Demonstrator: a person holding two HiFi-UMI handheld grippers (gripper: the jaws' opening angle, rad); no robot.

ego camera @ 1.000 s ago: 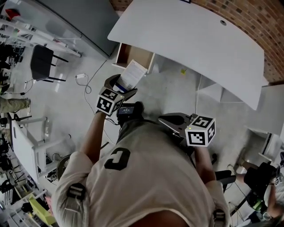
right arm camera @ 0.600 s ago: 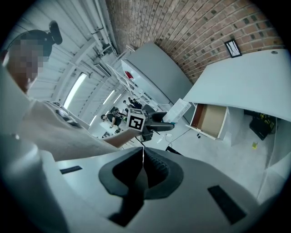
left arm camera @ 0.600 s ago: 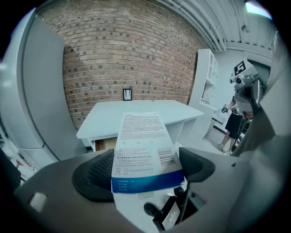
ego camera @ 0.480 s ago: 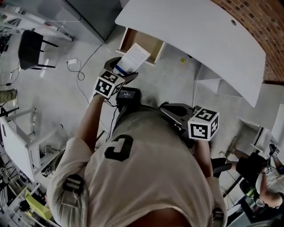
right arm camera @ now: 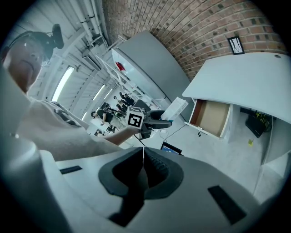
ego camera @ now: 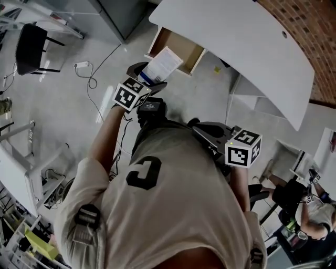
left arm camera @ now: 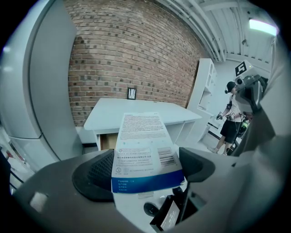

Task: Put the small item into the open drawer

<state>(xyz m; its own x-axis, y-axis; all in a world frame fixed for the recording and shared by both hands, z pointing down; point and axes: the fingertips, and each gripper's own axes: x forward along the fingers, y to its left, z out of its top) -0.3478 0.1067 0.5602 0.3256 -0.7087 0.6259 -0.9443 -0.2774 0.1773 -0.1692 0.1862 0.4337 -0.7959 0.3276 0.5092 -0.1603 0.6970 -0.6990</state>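
A flat white box with a blue band (left arm camera: 143, 152) stands between the jaws of my left gripper (left arm camera: 144, 169), which is shut on it. In the head view the box (ego camera: 161, 65) juts up from the left gripper (ego camera: 148, 79) toward the open drawer (ego camera: 177, 51), a brown-lined drawer pulled out under the white desk (ego camera: 236, 47). The drawer (right arm camera: 212, 117) shows bare inside in the right gripper view, where the box (right arm camera: 175, 108) is still short of it. My right gripper (right arm camera: 142, 169) is shut with nothing in it, held low at the right (ego camera: 210, 137).
A grey cabinet (ego camera: 113, 13) stands left of the desk, a black chair (ego camera: 32, 46) farther left. A cable with a plug (ego camera: 86, 71) lies on the floor. White shelving (ego camera: 291, 157) is at the right, and a person (ego camera: 310, 202) stands nearby.
The left gripper with the box has moved forward, closer to the open drawer. The right gripper has stayed low at my right side.
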